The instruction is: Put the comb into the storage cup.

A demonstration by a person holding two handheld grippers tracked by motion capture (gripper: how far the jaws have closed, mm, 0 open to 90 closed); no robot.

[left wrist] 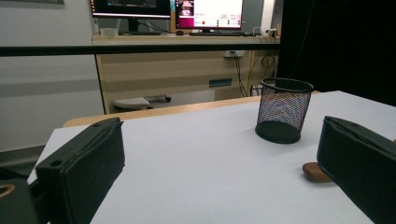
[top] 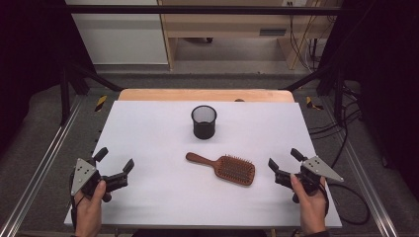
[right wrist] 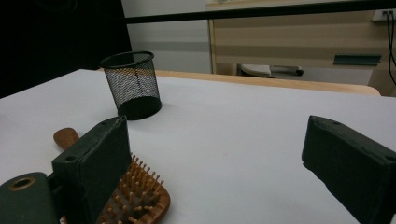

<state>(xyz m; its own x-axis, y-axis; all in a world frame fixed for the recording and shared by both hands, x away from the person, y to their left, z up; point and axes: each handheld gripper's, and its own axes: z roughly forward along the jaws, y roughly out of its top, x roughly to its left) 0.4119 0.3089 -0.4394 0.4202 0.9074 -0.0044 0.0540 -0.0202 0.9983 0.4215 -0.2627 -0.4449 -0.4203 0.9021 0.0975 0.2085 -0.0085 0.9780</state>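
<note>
- The wooden hairbrush (top: 225,168) lies flat on the white table (top: 148,197), bristles up, just in front of the black mesh cup (top: 203,122). Its handle points toward the left side and its head toward the right.
- The right gripper (top: 282,160) sits just off the brush head, jaws spread wide with nothing between them. In the right gripper view the bristles (right wrist: 140,196) are right by the near jaw, so I'd guess this one is lined up to do the grabbing.
- The left gripper (top: 114,159) is well apart from the brush on the handle side, jaws also wide and empty. It looks parked, maybe waiting to steady something.
- The mesh cup stands upright behind the brush, and as far as I can tell it's empty. You can see straight through the mesh (left wrist: 283,109).
- The cup sitting open like that makes me think the brush goes in handle first.
</note>
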